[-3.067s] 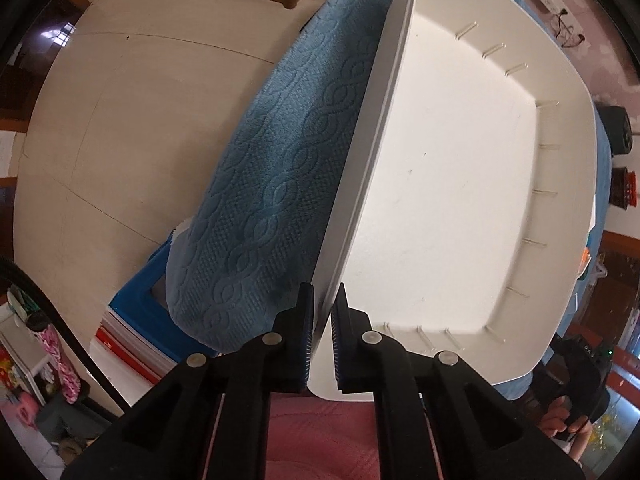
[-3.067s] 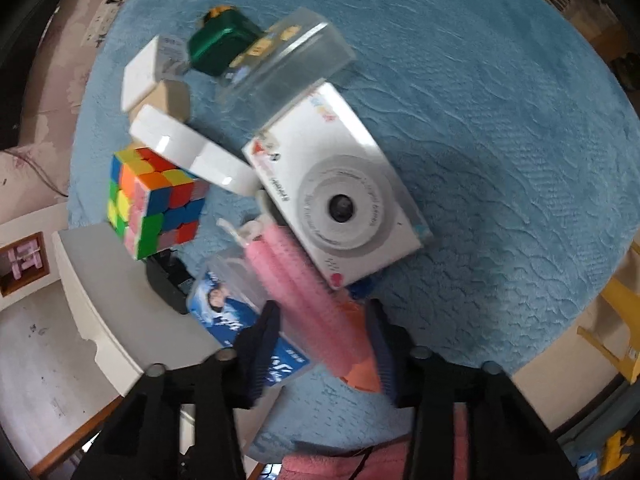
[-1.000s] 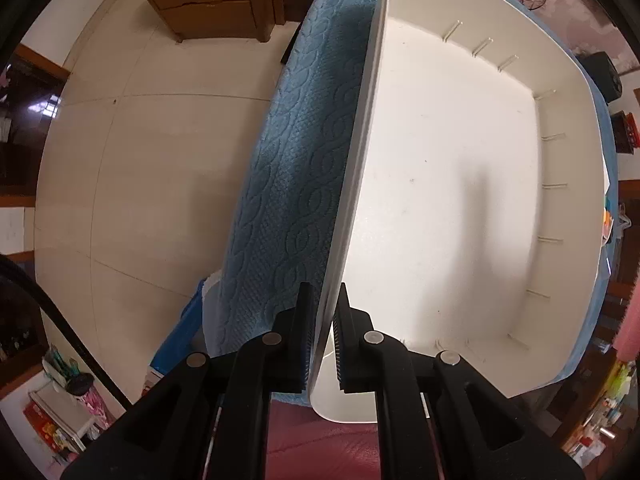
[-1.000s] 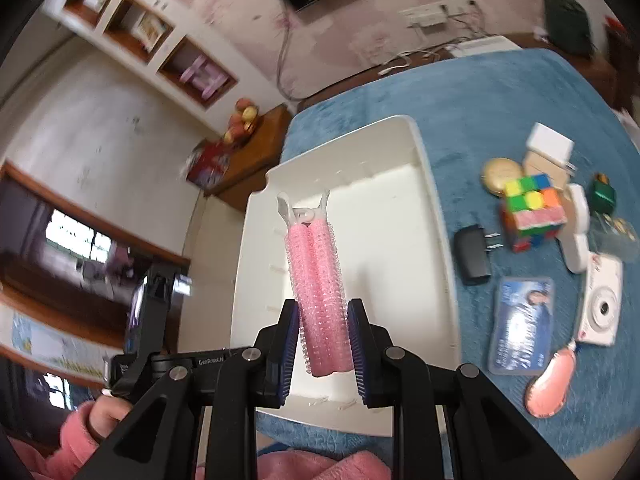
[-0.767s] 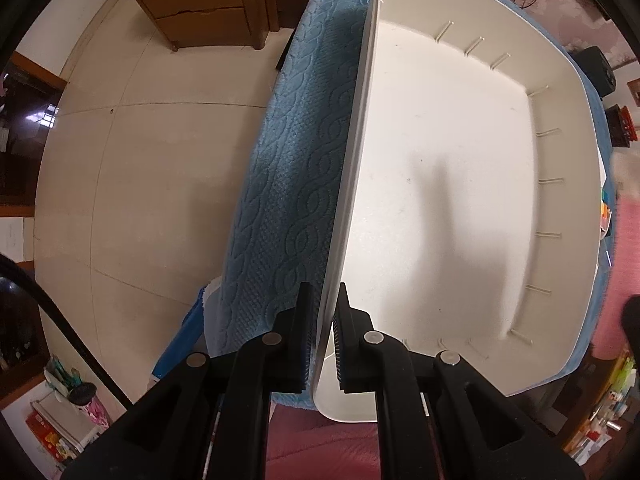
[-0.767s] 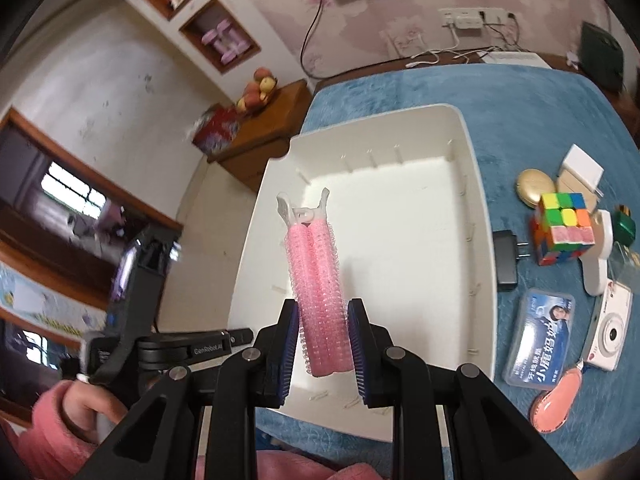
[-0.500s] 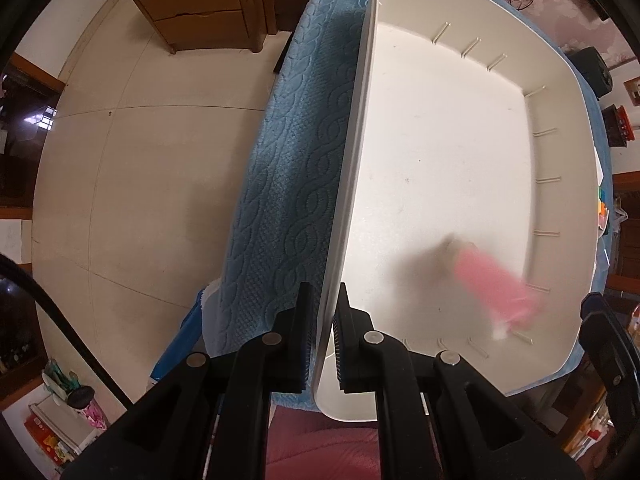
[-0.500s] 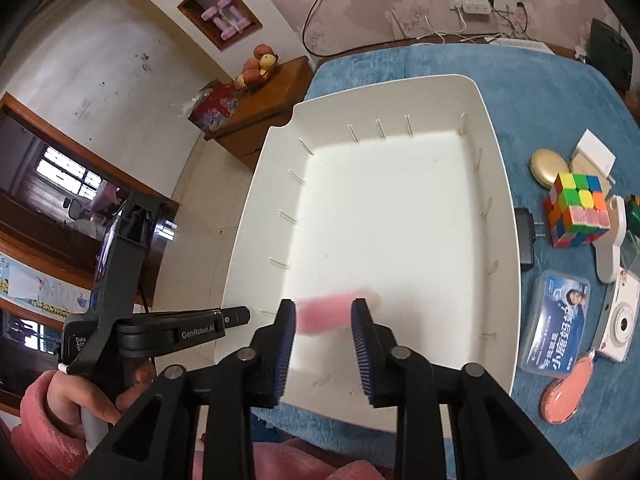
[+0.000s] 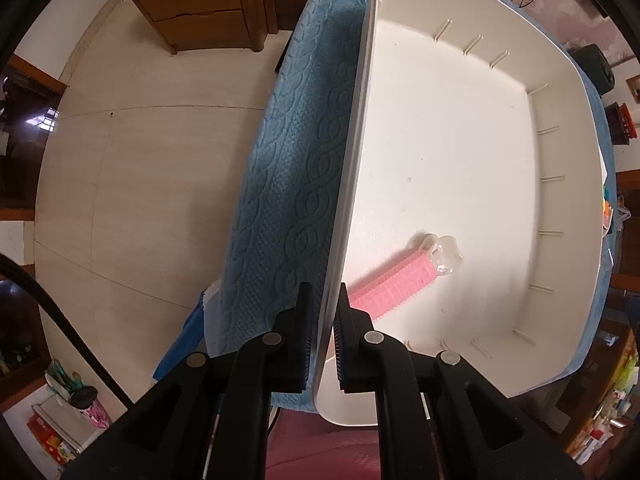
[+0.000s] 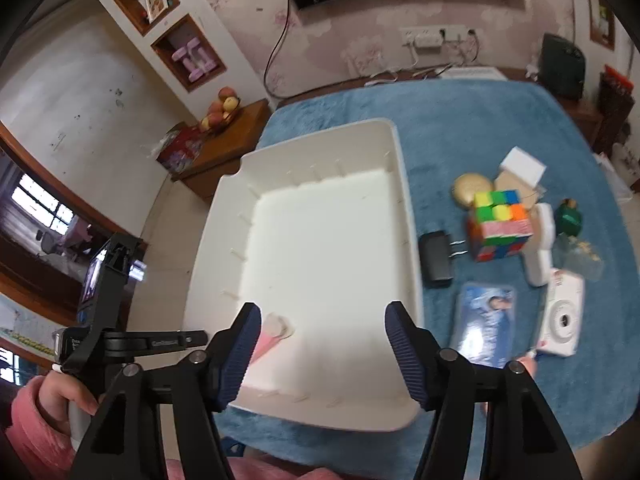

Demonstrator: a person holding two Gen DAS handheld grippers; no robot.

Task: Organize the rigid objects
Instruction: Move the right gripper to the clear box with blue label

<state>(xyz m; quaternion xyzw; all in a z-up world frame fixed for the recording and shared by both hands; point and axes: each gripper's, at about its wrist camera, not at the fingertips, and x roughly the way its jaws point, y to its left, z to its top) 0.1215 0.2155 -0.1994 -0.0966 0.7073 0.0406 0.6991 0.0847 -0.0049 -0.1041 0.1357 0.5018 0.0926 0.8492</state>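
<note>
My left hand-held gripper (image 9: 322, 334) is clamped on the near rim of the tray (image 9: 576, 92); my right hand-held gripper (image 10: 322, 340) has just been opening and now stands wide with nothing between its jaws; the roller (image 9: 390, 282) it carried a second ago lies on the tray floor near that rim, so one item is stowed. Beyond the tray's right side, on the blue tabletop (image 10: 460, 120), wait the charger (image 10: 434, 258), cube (image 10: 500, 224) and camera (image 10: 562, 322); the right view is blurred, the roller half hidden behind my finger.

Pale tiled floor (image 9: 140, 168), wooden drawers (image 9: 200, 20), pink floral wall (image 10: 360, 32), recessed shelves (image 10: 176, 44).
</note>
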